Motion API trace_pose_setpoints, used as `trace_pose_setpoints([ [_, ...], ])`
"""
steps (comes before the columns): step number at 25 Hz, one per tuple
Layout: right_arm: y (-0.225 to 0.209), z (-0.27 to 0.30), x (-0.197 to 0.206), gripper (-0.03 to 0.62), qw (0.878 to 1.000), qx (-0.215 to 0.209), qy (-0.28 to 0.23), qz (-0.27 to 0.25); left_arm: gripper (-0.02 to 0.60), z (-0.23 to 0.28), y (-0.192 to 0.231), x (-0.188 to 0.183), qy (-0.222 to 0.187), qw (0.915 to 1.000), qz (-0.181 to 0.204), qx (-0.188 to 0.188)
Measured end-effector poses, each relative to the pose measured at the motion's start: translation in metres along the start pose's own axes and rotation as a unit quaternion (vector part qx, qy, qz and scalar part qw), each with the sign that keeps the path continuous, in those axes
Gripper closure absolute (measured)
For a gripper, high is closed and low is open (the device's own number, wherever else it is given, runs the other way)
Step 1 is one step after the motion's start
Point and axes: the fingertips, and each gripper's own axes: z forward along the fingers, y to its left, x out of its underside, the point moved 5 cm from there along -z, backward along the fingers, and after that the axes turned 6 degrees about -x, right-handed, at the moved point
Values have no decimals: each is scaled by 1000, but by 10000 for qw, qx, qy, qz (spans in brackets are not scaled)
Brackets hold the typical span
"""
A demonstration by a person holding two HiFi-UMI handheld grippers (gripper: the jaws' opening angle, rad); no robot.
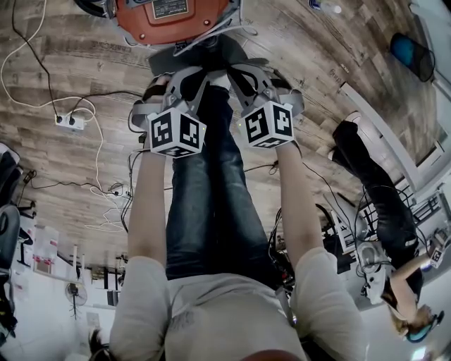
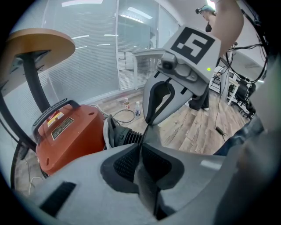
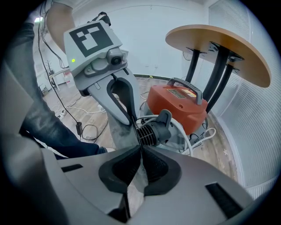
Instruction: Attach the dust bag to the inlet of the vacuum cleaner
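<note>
The orange vacuum cleaner stands on the wood floor ahead of me, its black ribbed inlet facing the grippers. A grey fabric dust bag is stretched between both grippers just in front of that inlet. My left gripper is shut on one edge of the bag. The right gripper is shut on the opposite edge. Each gripper sees the other across the fabric. The bag's opening is hidden from me.
A round wooden table on black legs stands over the vacuum. White hose and cables coil beside it. A power strip with cords lies on the floor at left. Another person stands at right.
</note>
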Motion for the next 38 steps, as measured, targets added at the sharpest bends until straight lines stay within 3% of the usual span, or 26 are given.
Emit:
trace_pose_setpoints([
  [12,-5,1,0,572,9999,-85,41,-100,549,3,4,-2,46,10000,23,19],
  [30,-22,10,-5,568,9986,-427,152,-285,549,8,16,2,-25,9995,-288,93],
  [38,-24,9,-6,566,9993,-308,141,-154,546,8,19,0,30,9994,-339,30],
])
